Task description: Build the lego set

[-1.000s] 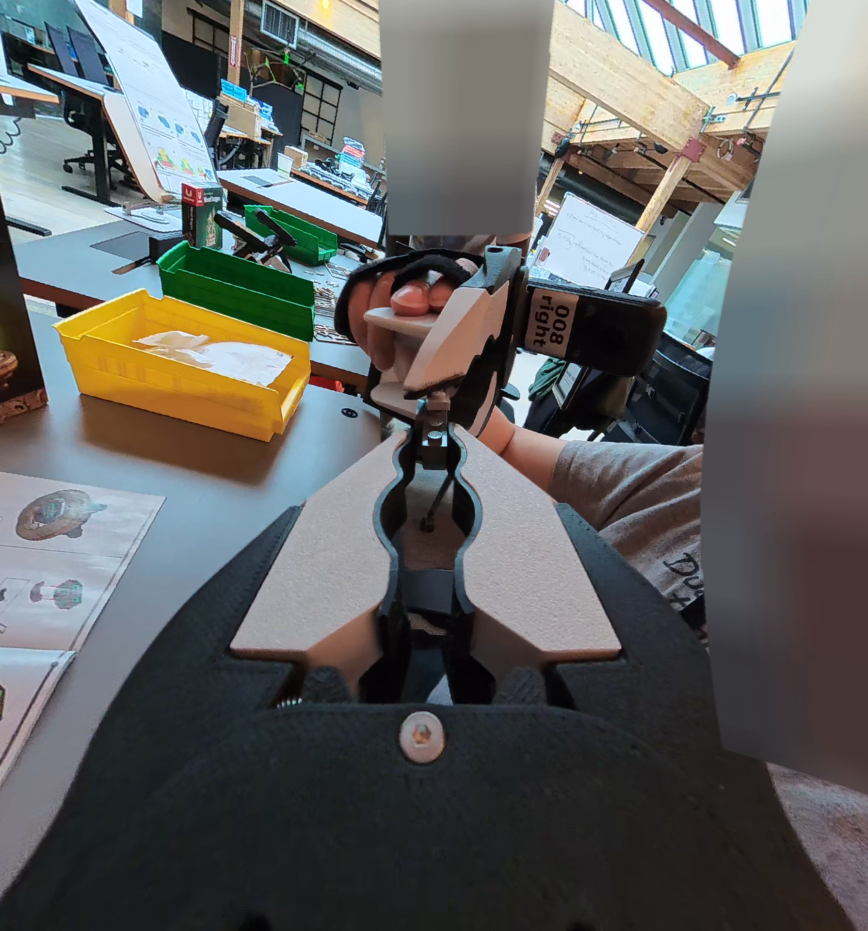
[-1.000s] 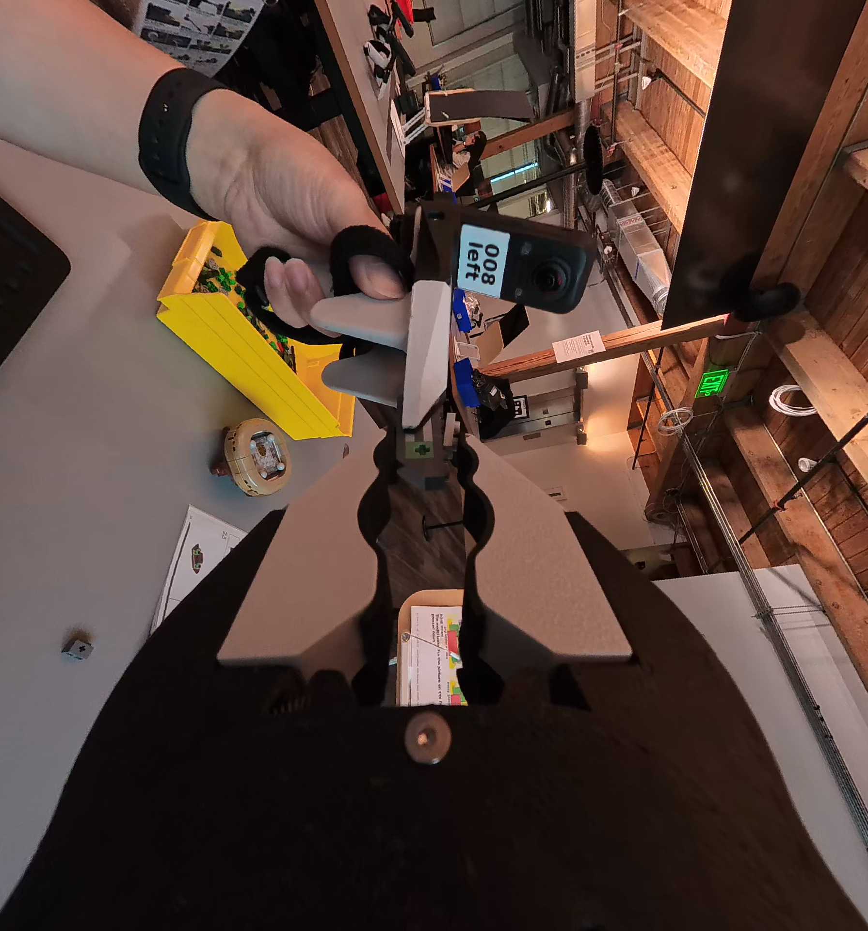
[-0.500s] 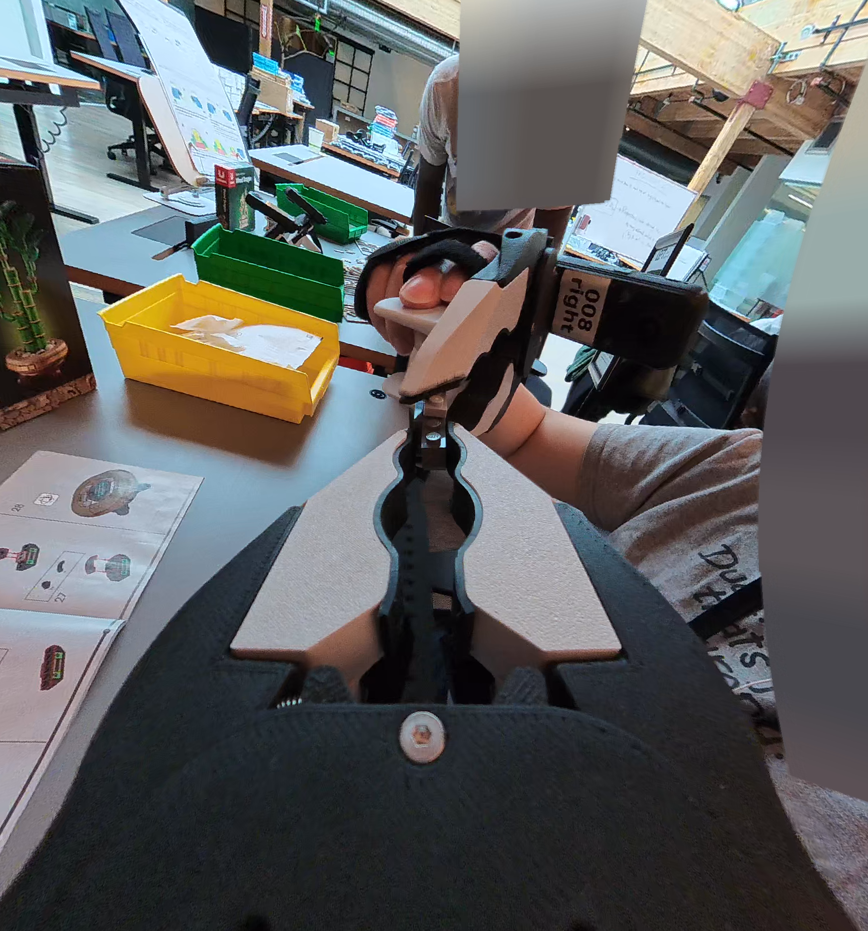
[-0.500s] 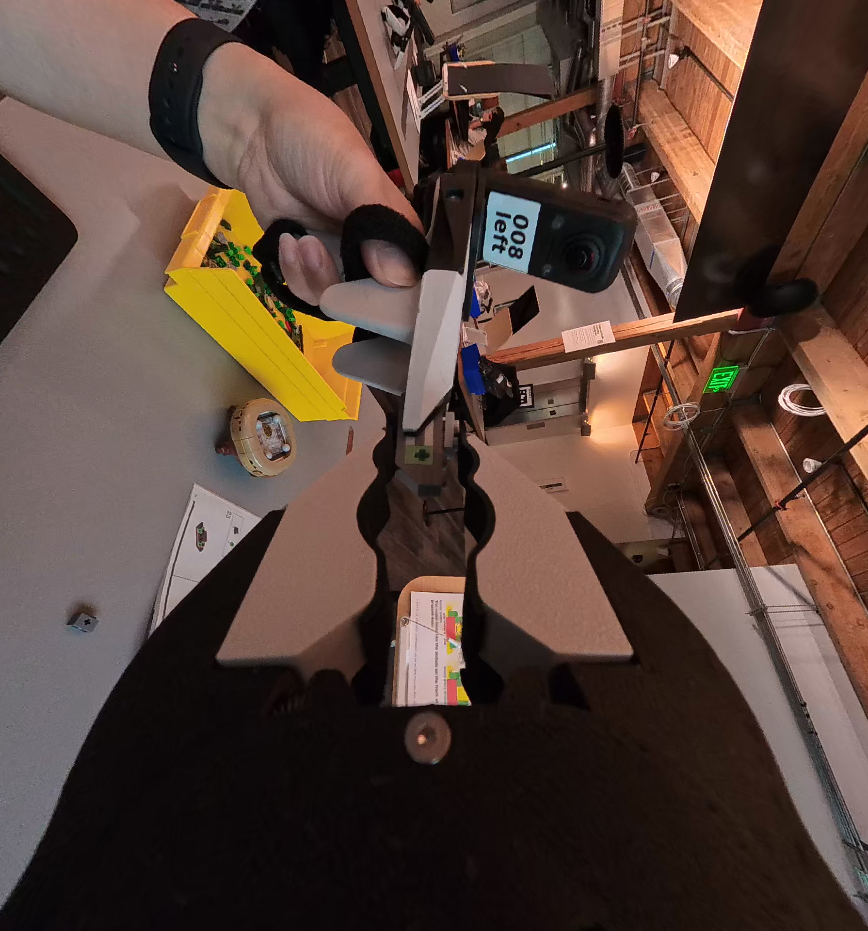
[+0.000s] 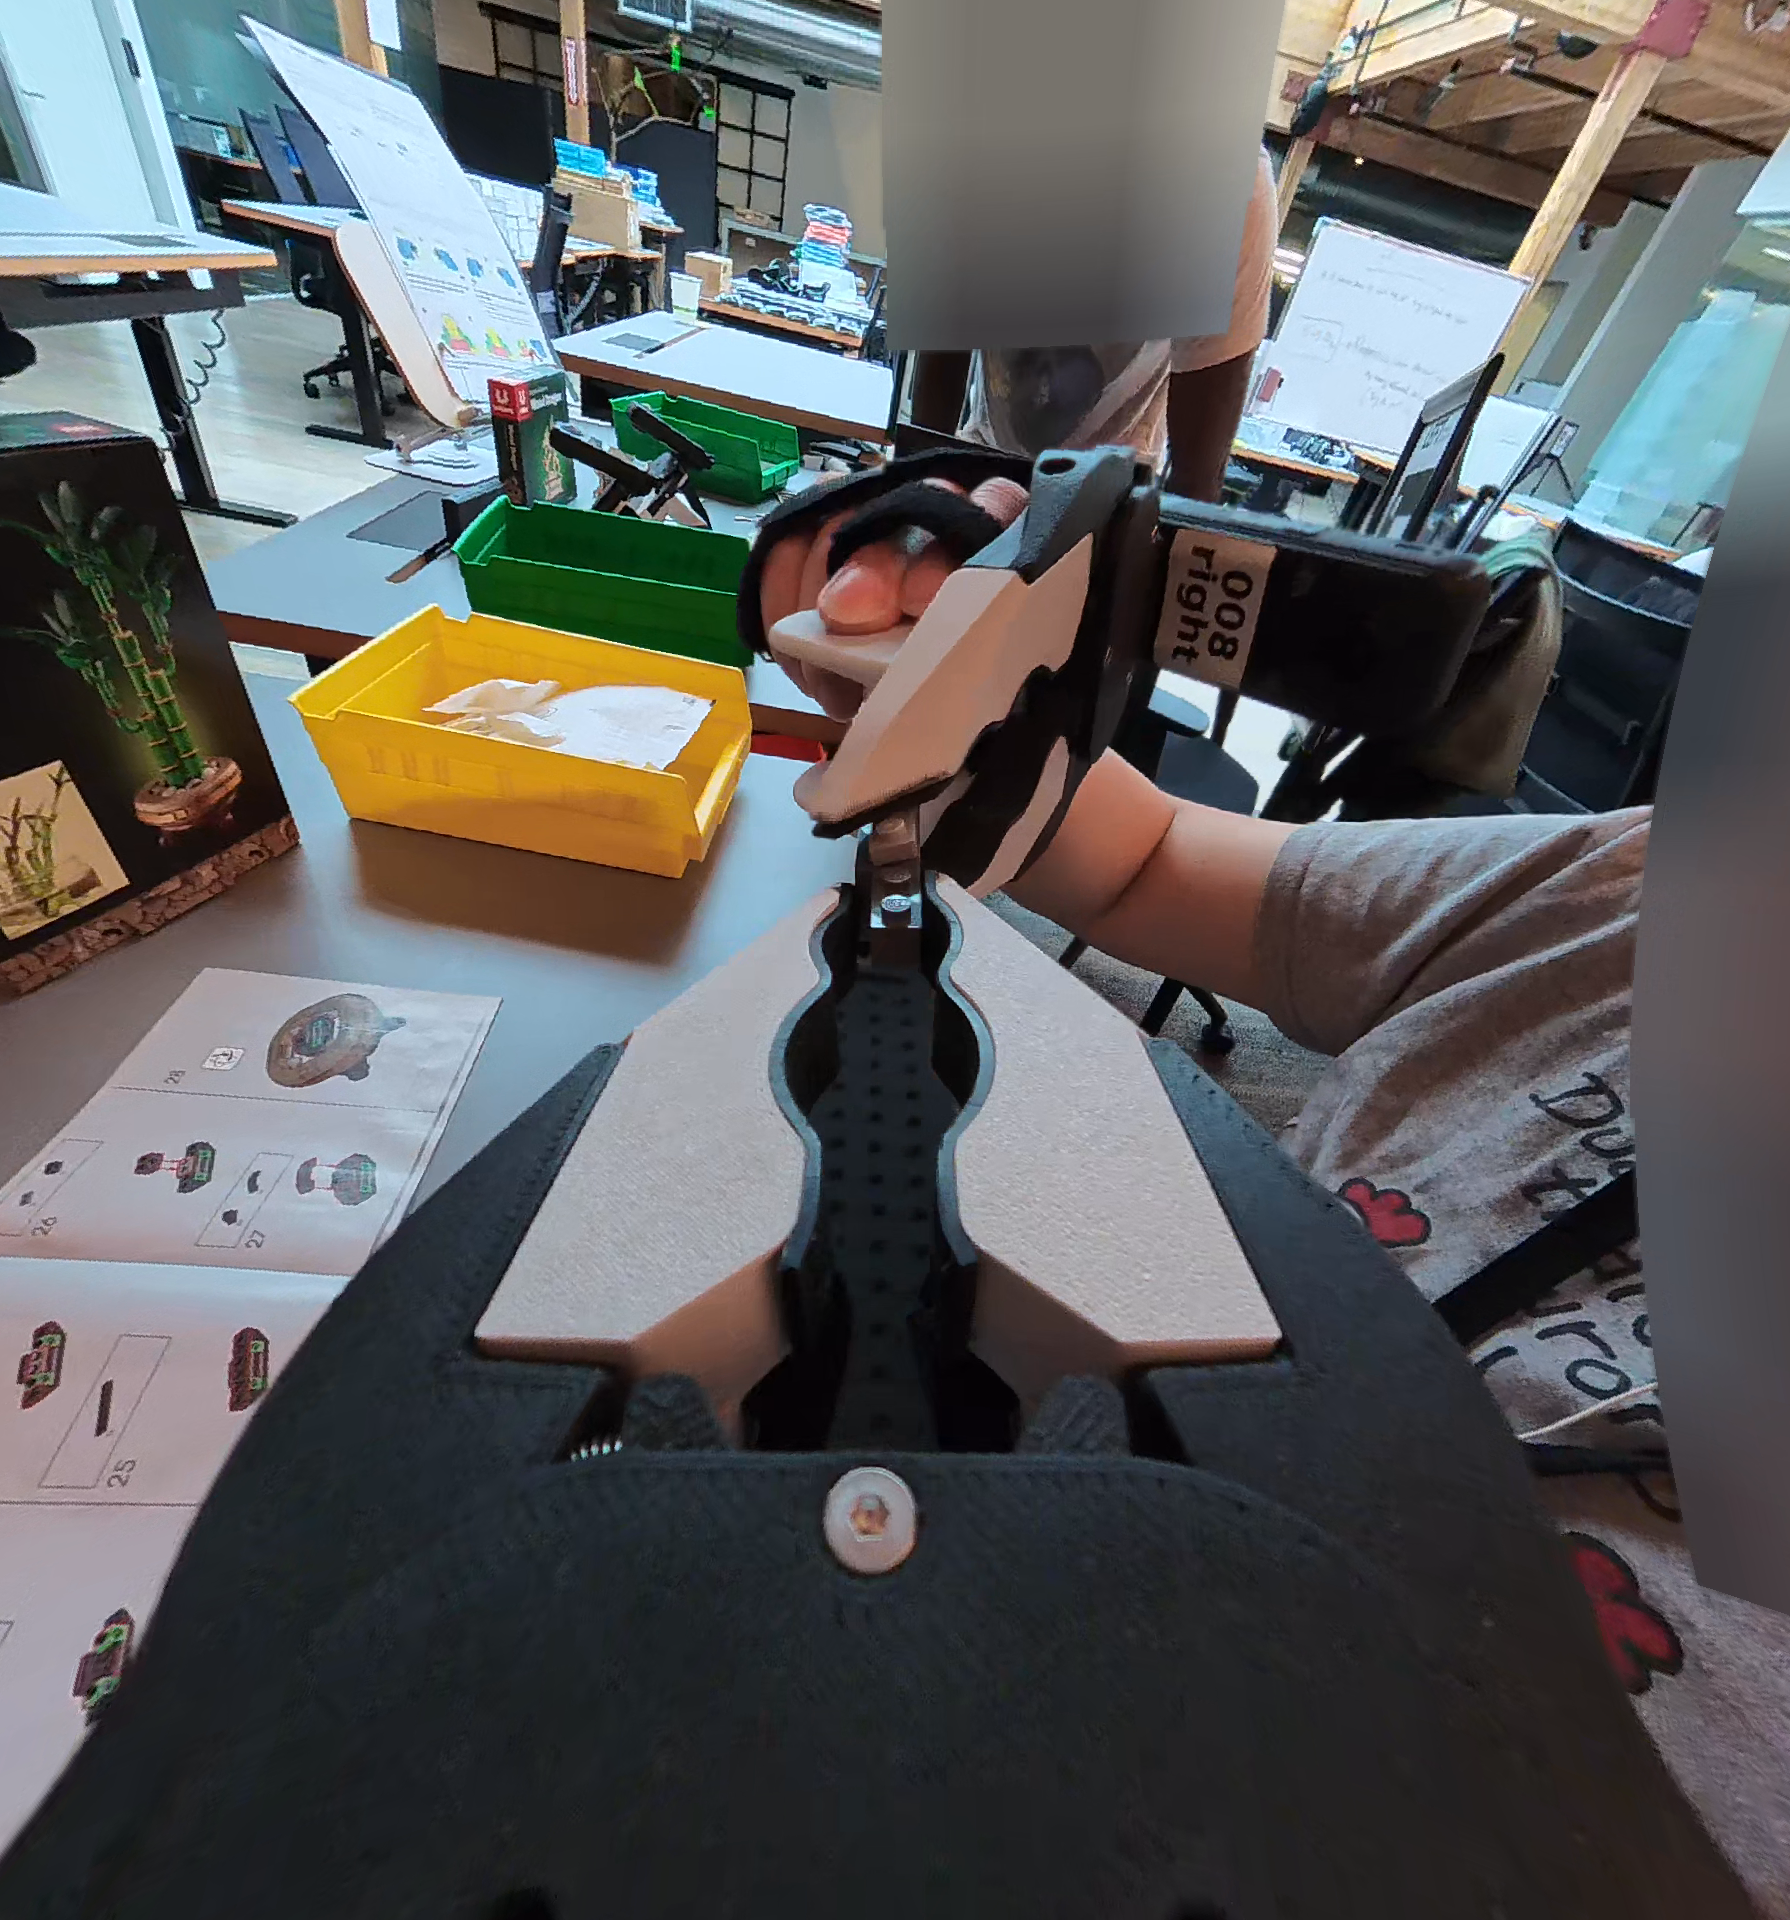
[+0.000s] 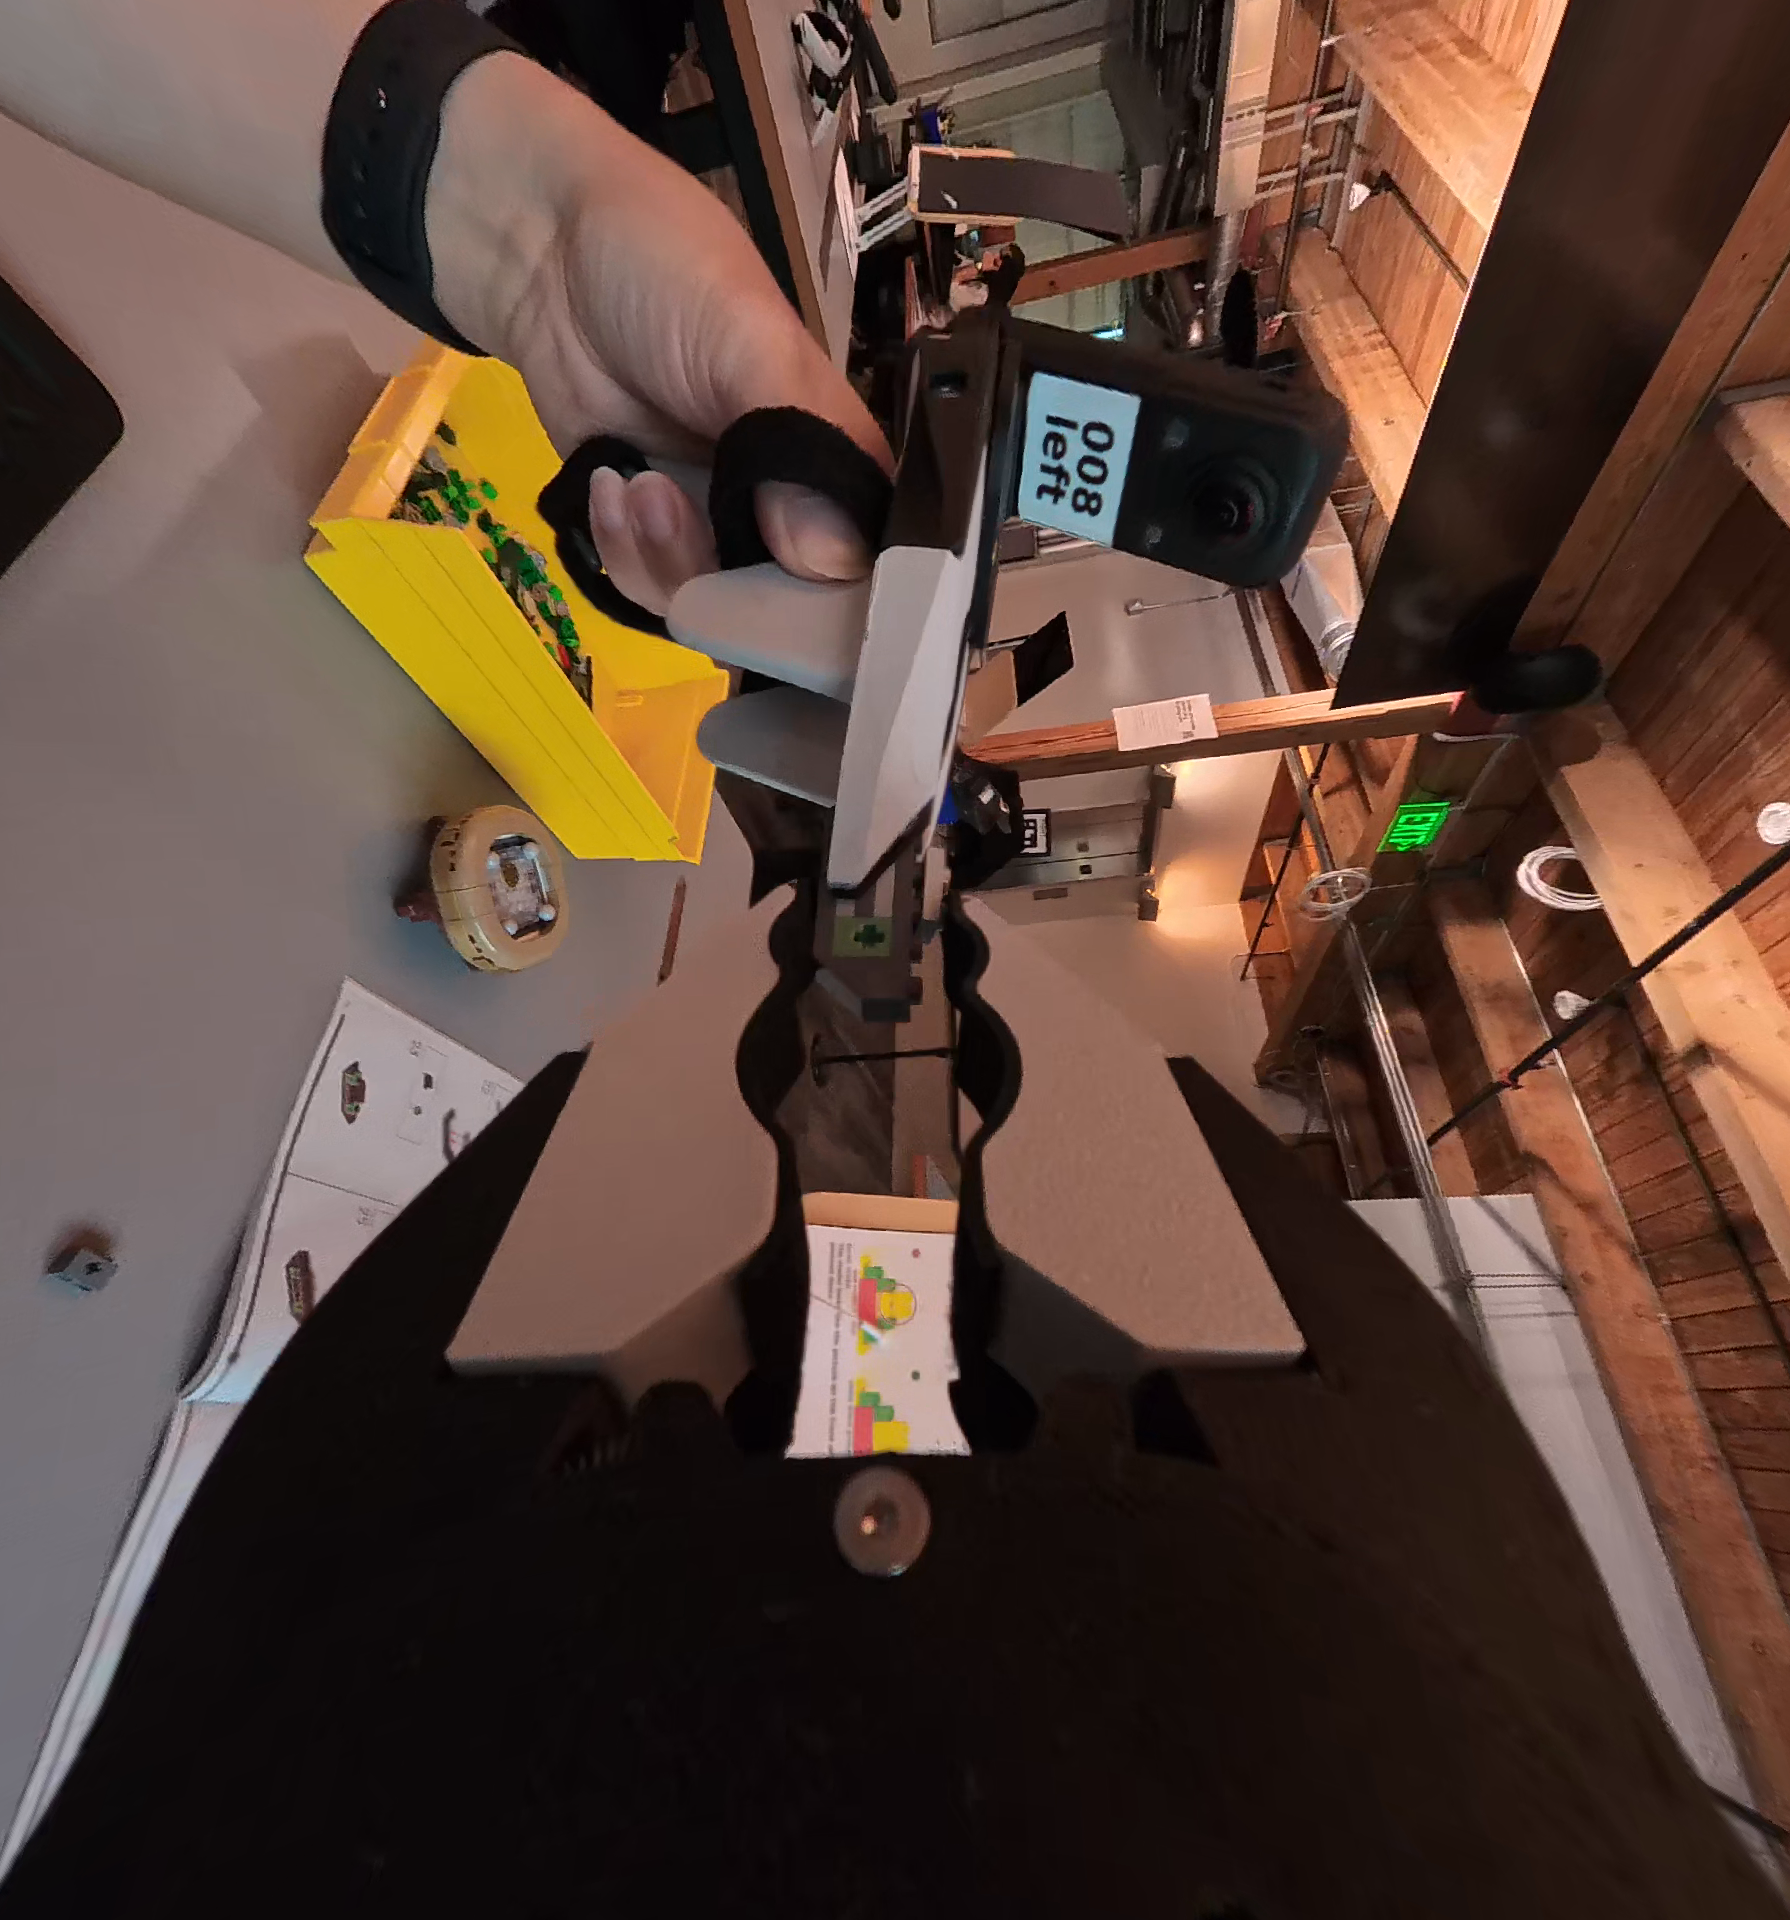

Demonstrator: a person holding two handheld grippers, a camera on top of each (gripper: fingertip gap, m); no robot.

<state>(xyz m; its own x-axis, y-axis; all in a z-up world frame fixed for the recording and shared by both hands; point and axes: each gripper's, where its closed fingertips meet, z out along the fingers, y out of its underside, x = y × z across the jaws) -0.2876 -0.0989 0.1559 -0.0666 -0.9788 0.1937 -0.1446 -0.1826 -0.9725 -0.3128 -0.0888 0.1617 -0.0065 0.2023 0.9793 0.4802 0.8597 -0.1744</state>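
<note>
Left wrist view: lego piece [image 5: 893,906] mostly hidden

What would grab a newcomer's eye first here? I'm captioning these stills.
Centre frame, the left gripper and right gripper meet tip to tip in mid-air, pinching a small brown lego assembly between them. Behind, a yellow bin sits on the dark table, near the open instruction booklet.

wrist views face-to-face, close (right rolled sideways)
</note>
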